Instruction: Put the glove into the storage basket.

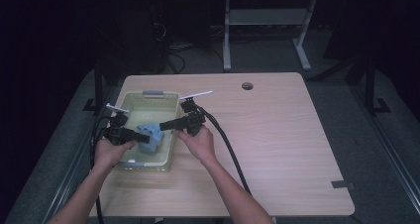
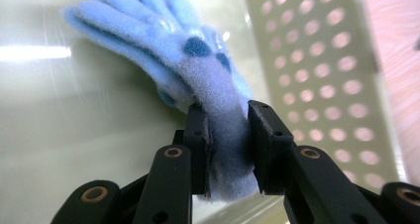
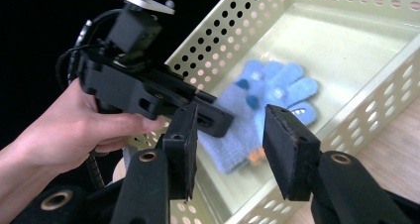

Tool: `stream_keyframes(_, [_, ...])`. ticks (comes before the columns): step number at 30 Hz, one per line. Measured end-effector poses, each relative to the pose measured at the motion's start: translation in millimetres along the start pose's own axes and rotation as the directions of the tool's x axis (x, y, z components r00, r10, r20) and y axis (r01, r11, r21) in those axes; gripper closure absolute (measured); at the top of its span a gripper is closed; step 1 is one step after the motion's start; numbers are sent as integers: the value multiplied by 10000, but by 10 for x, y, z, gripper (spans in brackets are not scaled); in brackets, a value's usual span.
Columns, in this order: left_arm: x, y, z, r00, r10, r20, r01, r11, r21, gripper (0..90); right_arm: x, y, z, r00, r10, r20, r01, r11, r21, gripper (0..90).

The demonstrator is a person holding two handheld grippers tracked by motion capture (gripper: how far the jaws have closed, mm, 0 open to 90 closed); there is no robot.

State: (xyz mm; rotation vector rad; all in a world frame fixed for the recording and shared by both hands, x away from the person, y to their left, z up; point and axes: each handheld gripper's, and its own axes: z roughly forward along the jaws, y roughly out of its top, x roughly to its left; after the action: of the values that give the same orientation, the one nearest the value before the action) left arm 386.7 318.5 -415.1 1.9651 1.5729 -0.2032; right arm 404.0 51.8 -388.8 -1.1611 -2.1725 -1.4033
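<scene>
Item: blue glove [image 1: 150, 137], lower left of the high view, inside a pale perforated basket [image 1: 171, 103] on the wooden worktop [image 1: 277, 135]. Left gripper [image 2: 228, 135]: clamped on the glove's cuff. Right gripper [image 3: 230, 149]: jaws apart, holding nothing, above the basket's near rim, glove beyond.

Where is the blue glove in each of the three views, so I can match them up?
High view: blue glove in the perforated basket, left of table centre.
Left gripper view: centre, its cuff clamped between the left gripper jaws.
Right gripper view: centre-right, on the basket floor.
Shared landmark: the basket's hole-punched wall.
</scene>
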Motion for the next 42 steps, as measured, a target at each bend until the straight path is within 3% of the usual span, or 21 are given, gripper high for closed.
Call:
stream_keyframes(3, [-24,14,35,9984,-17,-561,33,9996,287,708,6,-17,-27,10000,-45,-2,45,10000,-7,567])
stream_keyframes(7, [-2,44,52,9964,-178,-826,242,9967,769,637,-6,-33,-68,9999,-104,32,104,9999,-50,566])
stream_keyframes(13, [25,73,-12,9938,-311,-1063,374,9976,580,536,-12,-42,-124,9999,-85,96,86,9999,-104,565])
stream_keyframes(17, [33,107,-116,9936,-325,-1083,352,9991,227,545,-17,-53,-157,9999,-115,106,116,9998,-136,562])
stream_keyframes(21, [-19,145,-168,9938,-52,-1114,63,9999,98,639,-28,-63,-187,10000,35,76,-34,9999,-163,559])
stream_keyframes(25, [-44,155,-71,9918,166,-1270,-96,9984,552,687,-27,-76,-210,9999,-63,132,66,9997,-248,562])
stream_keyframes(27, [-61,158,2,9873,413,-1536,-282,9958,866,691,-25,-80,-216,9998,-155,102,158,9994,-295,562])
stream_keyframes(33, [-64,174,127,9756,576,-2121,-268,9891,1451,682,-17,-83,-254,9994,-306,181,311,9991,-285,562])
stream_keyframes(42, [-99,176,-8,9890,219,-1462,-173,9993,329,562,-74,-123,-338,9998,-53,167,59,9992,-386,552])
